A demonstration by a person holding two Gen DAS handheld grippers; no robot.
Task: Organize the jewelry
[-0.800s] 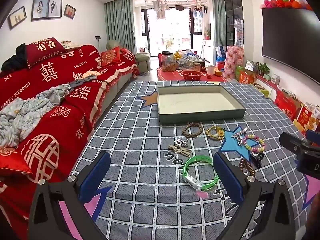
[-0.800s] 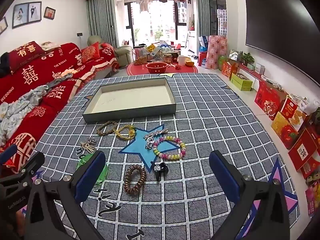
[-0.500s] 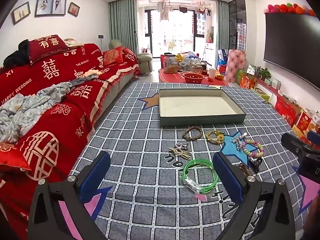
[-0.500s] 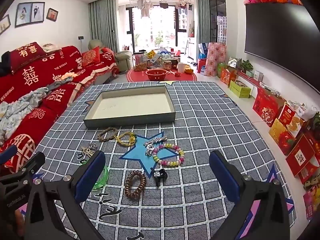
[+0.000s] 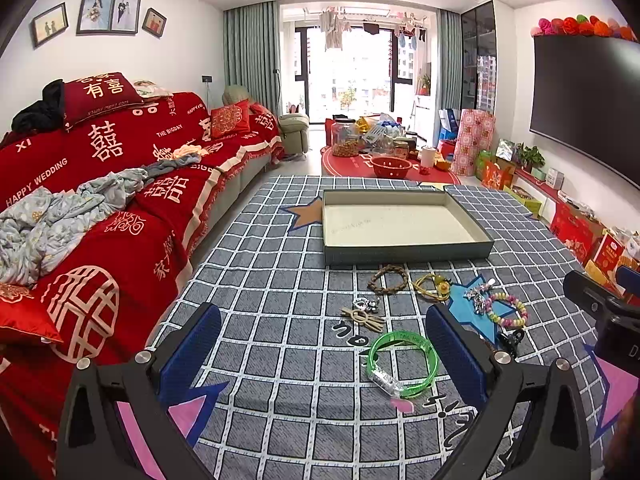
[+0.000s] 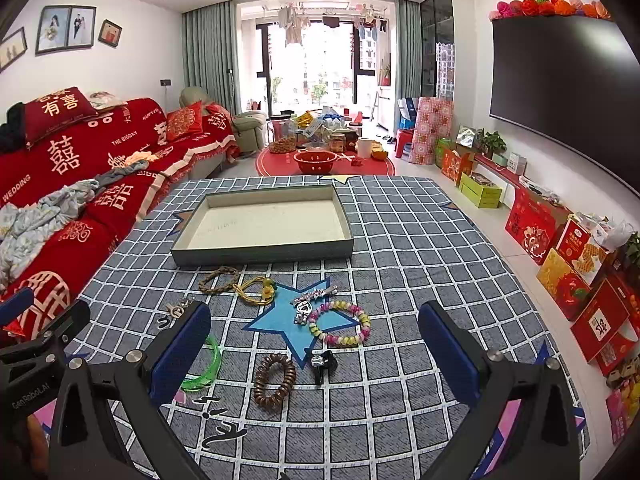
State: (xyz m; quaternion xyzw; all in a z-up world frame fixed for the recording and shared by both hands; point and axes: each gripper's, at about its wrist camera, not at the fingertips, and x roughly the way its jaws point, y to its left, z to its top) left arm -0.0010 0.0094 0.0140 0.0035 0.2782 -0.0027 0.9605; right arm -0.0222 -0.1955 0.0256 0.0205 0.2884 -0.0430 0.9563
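The green bangle [image 5: 402, 362] is found just before the left tool [image 5: 322, 354] — nearer it than the right tool [image 6: 314, 354] — both tools spread wide, nothing held.

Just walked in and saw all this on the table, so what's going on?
A person is about to sort jewelry into the empty grey tray. The left tool and right tool both hover wide open, holding nothing. The green bangle, brown coil bracelet, pastel bead bracelet and other pieces all lie on the checked cloth, outside the tray.
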